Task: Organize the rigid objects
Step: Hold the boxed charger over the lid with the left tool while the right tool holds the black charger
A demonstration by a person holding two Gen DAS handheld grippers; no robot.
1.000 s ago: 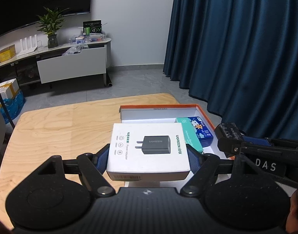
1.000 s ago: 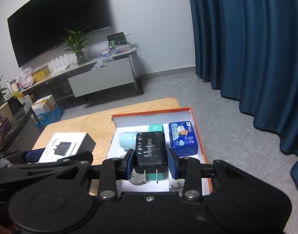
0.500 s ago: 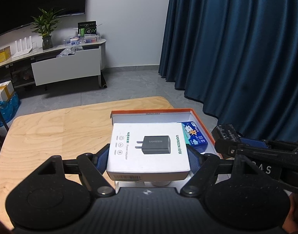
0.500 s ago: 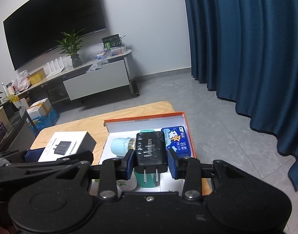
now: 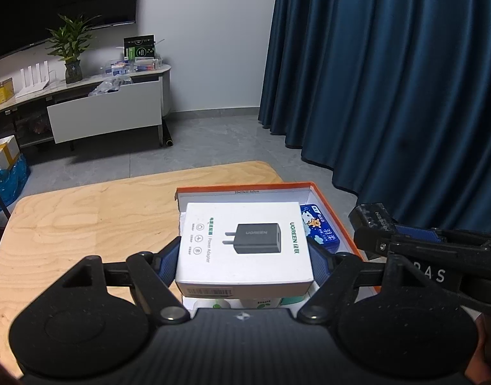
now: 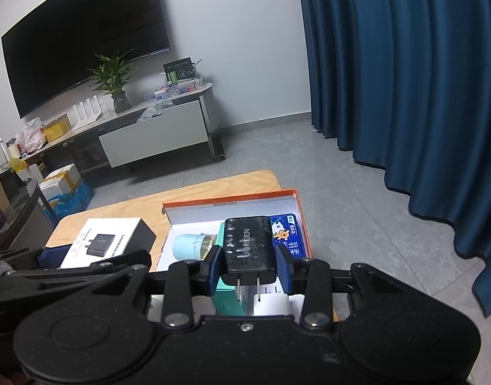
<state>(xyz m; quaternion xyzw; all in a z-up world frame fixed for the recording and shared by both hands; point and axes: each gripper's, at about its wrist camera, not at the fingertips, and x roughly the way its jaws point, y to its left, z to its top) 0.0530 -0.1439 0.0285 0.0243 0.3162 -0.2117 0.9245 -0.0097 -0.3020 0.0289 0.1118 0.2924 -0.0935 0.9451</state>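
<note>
My left gripper (image 5: 244,261) is shut on a white charger box (image 5: 244,243) and holds it above the orange-rimmed tray (image 5: 245,189) on the wooden table (image 5: 85,218). My right gripper (image 6: 248,263) is shut on a black charger (image 6: 248,245), prongs toward me, above the same tray (image 6: 229,200). The white charger box also shows at the left of the right wrist view (image 6: 106,242). In the tray lie a blue pack (image 6: 288,235), a pale blue cup (image 6: 189,245) and a teal box (image 6: 228,300).
A dark blue curtain (image 5: 390,80) hangs to the right of the table. A low TV cabinet (image 6: 155,134) with a potted plant (image 6: 114,77) stands at the far wall. Boxes sit on the floor at the left (image 6: 61,179).
Both grippers have drifted back and to the right over the tray, each keeping its hold. The tray sits lower and nearer in both views.
</note>
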